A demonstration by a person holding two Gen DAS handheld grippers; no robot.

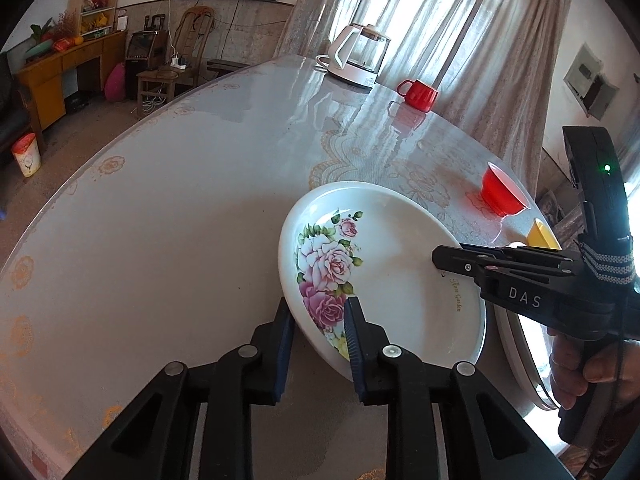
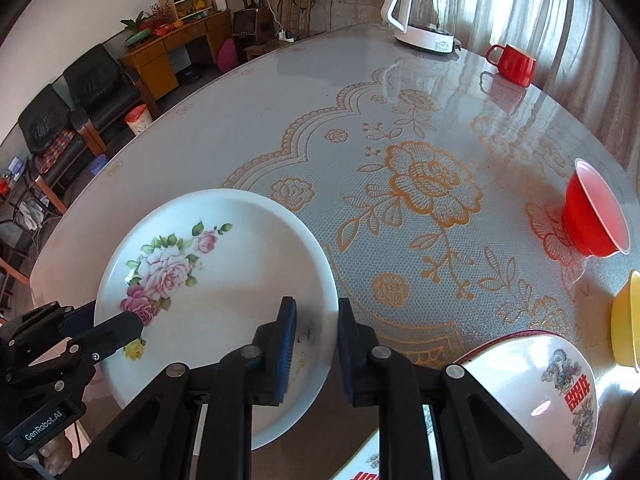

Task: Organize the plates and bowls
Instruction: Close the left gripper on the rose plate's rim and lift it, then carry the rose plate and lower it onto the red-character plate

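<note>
The white plate (image 2: pixel 224 280) has pink roses painted on 1 side. It is tipped up over the table (image 1: pixel 160 220), near the table's close edge. The left gripper (image 1: pixel 318 320) pinches its rim by the roses, and the right gripper (image 2: pixel 316 324) pinches the far rim, both clamped on. Only the right view shows a white bowl (image 2: pixel 560 384) with red marks lying close by. Only the left view shows a hand (image 1: pixel 584 368). A red bowl (image 2: pixel 596 216) and yellow bowl (image 2: pixel 626 320) sit near the right edge. The left side of the table has lots of room.

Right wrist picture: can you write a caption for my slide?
Both tongs, right and left, grip the rose plate's rim on opposite sides, beside a red bowl.
</note>
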